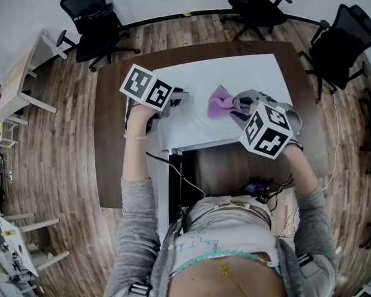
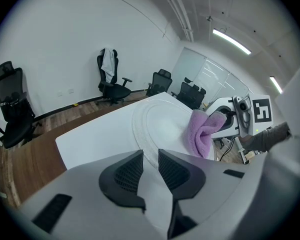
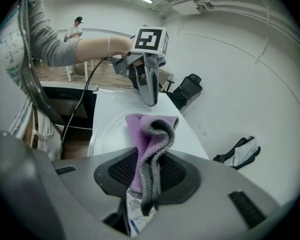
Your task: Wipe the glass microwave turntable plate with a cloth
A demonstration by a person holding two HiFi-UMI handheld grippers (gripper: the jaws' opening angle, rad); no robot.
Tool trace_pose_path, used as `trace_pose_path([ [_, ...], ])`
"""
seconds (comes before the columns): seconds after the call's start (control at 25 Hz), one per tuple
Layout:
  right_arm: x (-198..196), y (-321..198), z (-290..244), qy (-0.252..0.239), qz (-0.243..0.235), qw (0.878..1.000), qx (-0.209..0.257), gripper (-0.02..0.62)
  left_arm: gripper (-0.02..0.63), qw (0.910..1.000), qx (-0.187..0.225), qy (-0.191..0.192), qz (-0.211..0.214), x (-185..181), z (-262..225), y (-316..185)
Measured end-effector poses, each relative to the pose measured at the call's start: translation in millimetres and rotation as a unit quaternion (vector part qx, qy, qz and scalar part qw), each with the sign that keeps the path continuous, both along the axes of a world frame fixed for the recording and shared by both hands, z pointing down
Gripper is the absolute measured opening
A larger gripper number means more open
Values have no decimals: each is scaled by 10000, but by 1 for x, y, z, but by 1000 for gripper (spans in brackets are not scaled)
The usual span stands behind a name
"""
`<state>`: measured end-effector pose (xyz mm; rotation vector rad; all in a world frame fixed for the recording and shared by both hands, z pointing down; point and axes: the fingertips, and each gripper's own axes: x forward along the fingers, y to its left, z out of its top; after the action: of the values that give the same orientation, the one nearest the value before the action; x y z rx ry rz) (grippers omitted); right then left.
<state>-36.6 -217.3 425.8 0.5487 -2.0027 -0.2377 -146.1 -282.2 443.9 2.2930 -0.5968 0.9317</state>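
The clear glass turntable plate (image 2: 162,120) lies flat on a white board (image 1: 235,70). My left gripper (image 2: 150,165) sits at the plate's near left rim, and the rim runs into the narrow gap between its pads; the jaws look closed on it. In the head view that gripper (image 1: 178,99) is left of the plate (image 1: 198,121). My right gripper (image 3: 149,176) is shut on a purple cloth with a grey edge (image 3: 151,136). The cloth's free end rests on the plate (image 3: 107,134). From the left gripper view the cloth (image 2: 202,131) is over the plate's right side.
The white board lies on a brown desk (image 1: 111,135) above a wood floor. Black office chairs (image 1: 89,17) stand around the desk's far side. Cables (image 1: 173,169) hang at the desk's near edge. A person (image 3: 76,28) stands far back in the room.
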Motion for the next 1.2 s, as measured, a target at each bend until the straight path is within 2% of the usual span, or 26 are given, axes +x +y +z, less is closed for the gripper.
trace_pose_path([
  [0.56,-48,-10,0,-2,-549,9985,-16,112,106,10000,2,-13,0,2,0,1],
  [1.0,-57,-32,-2,-94,-605,9981,-51,112,106,10000,4,-11,5,2,-2,-1],
  [1.2,-55,-49,-2,-313,-438,9985,-3,112,106,10000,6,-8,4,3,-1,0],
])
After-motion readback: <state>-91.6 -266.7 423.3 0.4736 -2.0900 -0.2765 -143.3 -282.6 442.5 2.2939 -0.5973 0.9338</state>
